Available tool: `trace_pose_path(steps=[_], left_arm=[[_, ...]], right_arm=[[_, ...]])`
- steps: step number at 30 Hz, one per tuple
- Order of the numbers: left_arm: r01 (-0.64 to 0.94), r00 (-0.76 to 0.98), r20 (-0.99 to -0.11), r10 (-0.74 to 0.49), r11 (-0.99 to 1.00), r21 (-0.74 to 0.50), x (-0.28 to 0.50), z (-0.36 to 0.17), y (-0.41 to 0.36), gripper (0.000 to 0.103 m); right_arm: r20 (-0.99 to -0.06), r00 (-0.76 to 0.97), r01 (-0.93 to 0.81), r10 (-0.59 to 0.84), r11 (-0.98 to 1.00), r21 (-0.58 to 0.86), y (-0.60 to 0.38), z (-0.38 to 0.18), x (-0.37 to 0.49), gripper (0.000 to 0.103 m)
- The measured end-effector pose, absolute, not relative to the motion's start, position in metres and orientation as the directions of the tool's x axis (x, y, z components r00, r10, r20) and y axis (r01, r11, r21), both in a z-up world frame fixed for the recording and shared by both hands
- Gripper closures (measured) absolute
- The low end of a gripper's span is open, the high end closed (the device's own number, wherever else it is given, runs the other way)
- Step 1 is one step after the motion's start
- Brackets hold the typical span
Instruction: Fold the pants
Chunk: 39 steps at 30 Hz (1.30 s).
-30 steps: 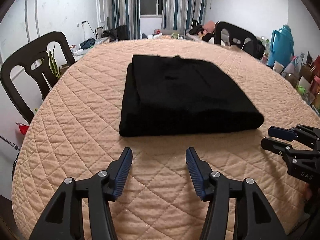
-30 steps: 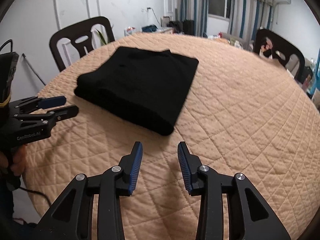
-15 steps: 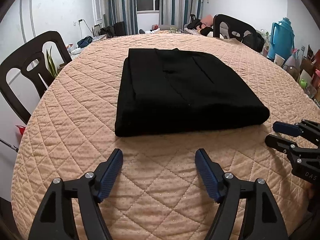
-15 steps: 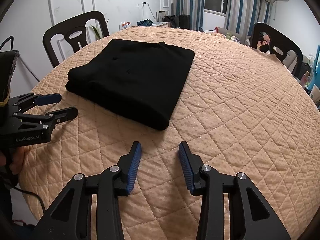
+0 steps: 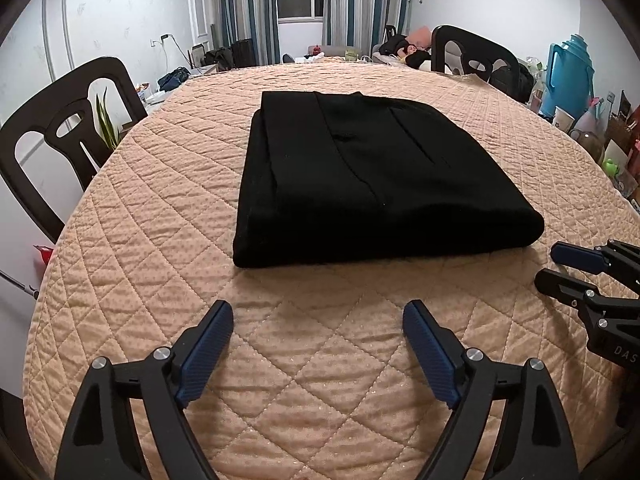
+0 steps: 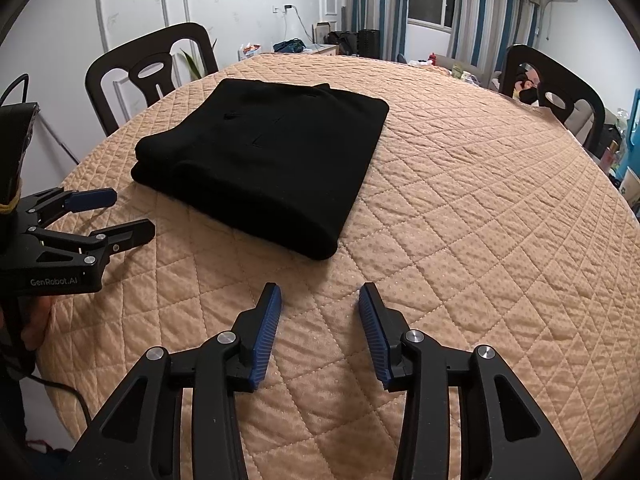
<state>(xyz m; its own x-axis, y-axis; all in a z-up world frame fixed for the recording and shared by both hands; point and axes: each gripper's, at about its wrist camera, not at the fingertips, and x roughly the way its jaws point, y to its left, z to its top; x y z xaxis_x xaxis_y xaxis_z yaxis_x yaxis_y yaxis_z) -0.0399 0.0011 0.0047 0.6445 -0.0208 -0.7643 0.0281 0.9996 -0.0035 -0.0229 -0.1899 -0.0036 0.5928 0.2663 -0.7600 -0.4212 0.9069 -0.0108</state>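
Observation:
Black pants [image 5: 372, 184] lie folded into a thick rectangle on the round table with its peach quilted cover [image 5: 160, 208]. They also show in the right wrist view [image 6: 272, 160]. My left gripper [image 5: 318, 316] is open and empty, just short of the pants' near folded edge. My right gripper [image 6: 319, 296] is open and empty, near the pants' right corner. Each gripper shows in the other's view: the right one [image 5: 560, 268] at the right, the left one [image 6: 124, 216] at the left.
Black chairs stand around the table: one at the left [image 5: 60, 128], one at the far right [image 5: 472, 56], one more in the right wrist view [image 6: 552, 88]. A blue thermos [image 5: 570, 72] and clutter sit beyond the table's right edge.
My left gripper's jaws have opened wider and it has come closer to the pants. My right gripper has kept its opening and has shifted little.

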Motion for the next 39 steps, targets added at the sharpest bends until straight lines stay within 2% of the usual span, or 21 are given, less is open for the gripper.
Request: trace_pose_path(steps=[39], left_arm=[[0.029,0.643,-0.766,-0.026,1.0,-0.01,-0.0393,0.0039,0.0011,0.012]], right_arm=[[-0.76,0.592,-0.421,0.268,0.907,-0.008,-0.1897,-0.0031,-0.0235,0.061]])
